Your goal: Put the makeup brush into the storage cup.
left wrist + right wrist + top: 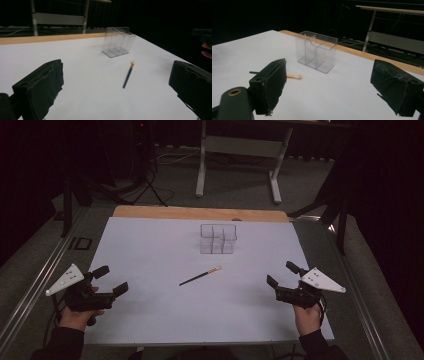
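A thin dark stick with an orange and pale tip, like a small brush [201,276] [128,74] [294,76], lies flat near the middle of the white table cover [150,250]. Behind it stands a clear plastic holder [218,239] [118,41] [317,51] split into compartments, with nothing inside. My left gripper [110,281] [116,87] hovers at the table's left edge, jaws wide apart and empty. My right gripper [283,275] [329,87] is held at the right edge, open too, with nothing between its jaws. Both point toward the middle.
A wooden strip [200,213] runs along the table's far edge. Beyond it stand the white legs of another table [201,165] and tripod legs [147,185] on the floor. Metal rails [35,275] flank the table on both sides.
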Demonstrator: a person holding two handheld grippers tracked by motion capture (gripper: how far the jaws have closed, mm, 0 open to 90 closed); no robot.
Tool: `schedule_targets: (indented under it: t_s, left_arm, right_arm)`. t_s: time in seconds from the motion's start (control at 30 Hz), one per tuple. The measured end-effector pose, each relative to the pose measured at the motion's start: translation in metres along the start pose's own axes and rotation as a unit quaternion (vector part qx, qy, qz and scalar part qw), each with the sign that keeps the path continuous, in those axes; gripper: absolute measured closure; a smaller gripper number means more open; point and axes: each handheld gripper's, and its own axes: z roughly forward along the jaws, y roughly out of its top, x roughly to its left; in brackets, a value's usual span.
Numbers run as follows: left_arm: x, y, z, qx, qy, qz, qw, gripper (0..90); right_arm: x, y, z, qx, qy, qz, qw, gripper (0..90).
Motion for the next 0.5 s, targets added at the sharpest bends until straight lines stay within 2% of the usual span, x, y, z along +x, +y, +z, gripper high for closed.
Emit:
schedule_targets:
  t_s: [0.07,0.23,0.4,0.5]
  left_arm:
    - [-0.003,0.006,0.004,0.003,-0.004,0.007,1.0000,0.0]
    - [-0.009,0.018,0.018,0.030,-0.012,0.026,0.9991,0.0]
    - [-0.015,0.028,0.033,0.059,-0.042,0.018,0.9972,0.0]
    - [-0.019,0.034,0.042,0.079,-0.043,0.028,0.9956,0.0]
  right_arm:
    - [0.000,0.000,0.001,0.000,0.000,-0.002,1.0000,13.2]
    - [0.001,0.000,0.001,0.000,0.003,-0.002,1.0000,13.2]
    - [0.001,0.001,-0.001,-0.004,0.003,-0.003,1.0000,13.2]
    - [0.001,0.002,-0.001,-0.003,0.003,-0.003,1.0000,13.2]
